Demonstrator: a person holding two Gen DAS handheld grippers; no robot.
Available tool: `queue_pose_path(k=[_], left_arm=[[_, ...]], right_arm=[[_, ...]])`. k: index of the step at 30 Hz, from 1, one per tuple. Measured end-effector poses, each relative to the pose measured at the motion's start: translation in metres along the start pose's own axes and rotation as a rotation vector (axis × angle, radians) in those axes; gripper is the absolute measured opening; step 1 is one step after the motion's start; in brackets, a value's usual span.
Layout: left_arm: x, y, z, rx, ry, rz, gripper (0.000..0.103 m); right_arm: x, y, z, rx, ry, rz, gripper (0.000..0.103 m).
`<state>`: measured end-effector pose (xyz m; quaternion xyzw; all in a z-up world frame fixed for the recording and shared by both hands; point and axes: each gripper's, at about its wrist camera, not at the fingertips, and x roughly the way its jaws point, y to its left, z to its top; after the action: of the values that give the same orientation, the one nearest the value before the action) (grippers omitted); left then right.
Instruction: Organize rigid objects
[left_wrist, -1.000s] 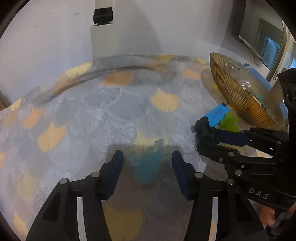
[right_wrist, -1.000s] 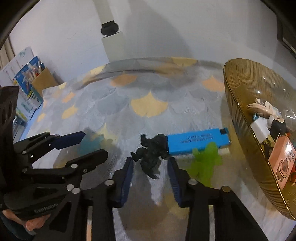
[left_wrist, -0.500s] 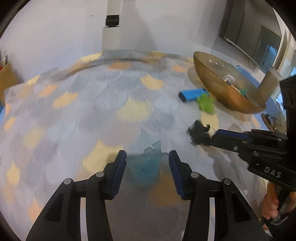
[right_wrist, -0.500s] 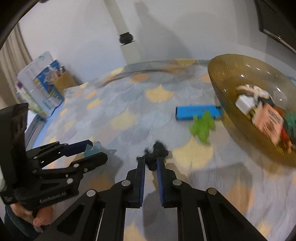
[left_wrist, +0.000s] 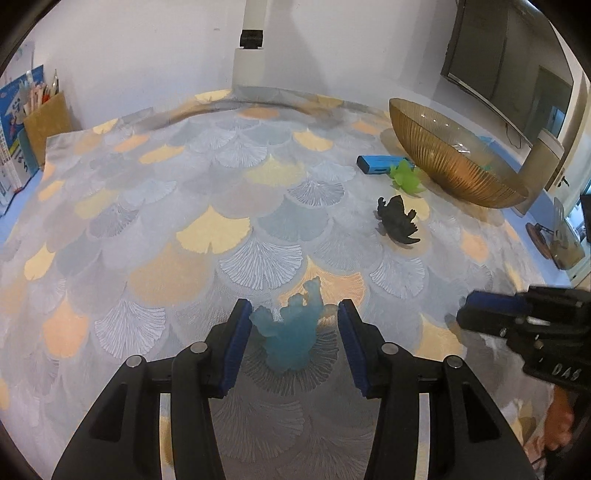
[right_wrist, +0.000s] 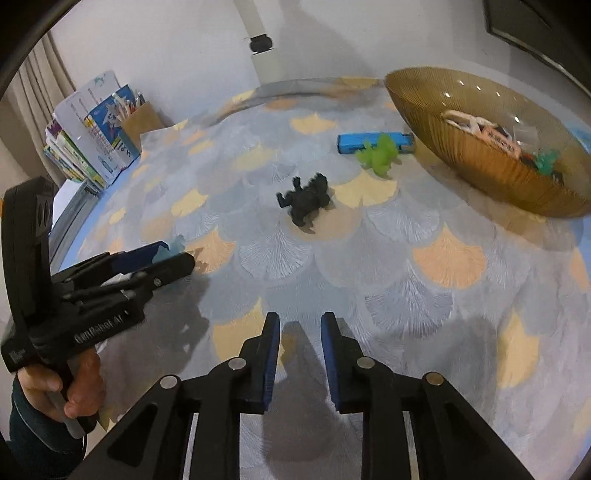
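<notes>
The left claw (left_wrist: 291, 334) stands open, its blue-padded fingers (left_wrist: 236, 343) on either side of a translucent blue dinosaur figure (left_wrist: 291, 332); the left pad sits just beside the figure's arm, while a gap shows on the right side, so nothing is clamped. The figure rests on the surface (left_wrist: 166, 229), which is covered by a cloth printed with grey and yellow fan-shaped leaves.

The right claw (right_wrist: 297, 354) is open by a narrow gap with nothing between its pads, hovering above bare cloth. In the right wrist view a small black dinosaur figure (right_wrist: 306, 201) lies on the cloth at 12 o'clock from that claw, well apart from it. Further off at 1 o'clock a bright green translucent dinosaur figure (right_wrist: 380, 155) lies against a flat blue rectangular bar (right_wrist: 351, 142), and both sit just beside a large ribbed amber glass bowl (right_wrist: 476, 162) at 2 o'clock. The bowl holds several small items, among them a teal figure (right_wrist: 546, 160) and a white one (right_wrist: 465, 120).

At 10 o'clock in that view the left claw appears from the side, held by a hand (right_wrist: 70, 384). Beyond it, at the far left edge of the surface, stand a stack of books (right_wrist: 85, 147) and a brown cardboard pen holder (right_wrist: 138, 120)
</notes>
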<state>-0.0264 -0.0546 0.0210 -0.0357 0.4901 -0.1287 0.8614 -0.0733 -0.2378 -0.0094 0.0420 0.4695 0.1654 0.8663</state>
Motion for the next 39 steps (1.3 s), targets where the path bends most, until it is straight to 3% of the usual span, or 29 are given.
queue_pose_path(k=[2, 3, 6, 13, 14, 16, 19, 21, 25, 29, 33, 35, 37, 39], left_arm=[[0.0, 0.0, 0.0, 0.004, -0.006, 0.003, 0.045], [0.001, 0.0, 0.0, 0.004, -0.007, 0.003, 0.045], [0.0, 0.0, 0.0, 0.009, -0.01, 0.005, 0.046], [-0.002, 0.003, 0.001, -0.014, -0.016, -0.02, 0.046], [-0.002, 0.003, 0.001, -0.012, -0.015, -0.017, 0.046], [-0.001, 0.0, 0.0, -0.005, -0.014, -0.005, 0.046], [-0.001, -0.001, 0.0, -0.002, -0.013, 0.0, 0.046], [-0.001, 0.0, 0.0, -0.007, -0.014, -0.006, 0.046], [0.0, -0.001, 0.0, 0.001, -0.012, 0.005, 0.046], [0.0, -0.002, 0.0, 0.004, -0.011, 0.009, 0.046], [0.0, -0.002, 0.0, 0.005, -0.01, 0.009, 0.046], [0.0, -0.001, 0.0, 0.005, -0.01, 0.009, 0.046], [-0.001, 0.0, 0.0, 0.004, -0.011, 0.009, 0.046], [-0.001, -0.001, 0.0, 0.006, -0.01, 0.012, 0.046]], right_arm=[[0.0, 0.003, 0.009, -0.003, -0.004, 0.003, 0.022], [0.002, 0.004, 0.015, -0.002, -0.002, 0.003, 0.027], [0.015, 0.007, 0.037, 0.019, 0.007, -0.012, 0.062], [0.054, 0.005, 0.072, 0.095, -0.039, -0.108, 0.062], [0.056, 0.005, 0.075, 0.098, -0.042, -0.113, 0.059], [0.06, 0.007, 0.08, 0.087, -0.06, -0.128, 0.043], [0.061, 0.011, 0.08, 0.033, -0.062, -0.135, 0.041], [0.054, 0.008, 0.075, 0.023, -0.063, -0.103, 0.04], [0.033, 0.008, 0.05, -0.038, -0.051, 0.056, 0.04], [0.005, 0.016, 0.014, -0.217, -0.061, 0.002, 0.04], [-0.003, 0.006, -0.011, -0.284, -0.018, -0.032, 0.04], [-0.006, -0.009, -0.021, -0.265, -0.007, -0.047, 0.046], [-0.014, -0.023, -0.027, -0.213, -0.013, -0.048, 0.062], [-0.02, -0.035, -0.033, -0.164, -0.027, -0.065, 0.064]])
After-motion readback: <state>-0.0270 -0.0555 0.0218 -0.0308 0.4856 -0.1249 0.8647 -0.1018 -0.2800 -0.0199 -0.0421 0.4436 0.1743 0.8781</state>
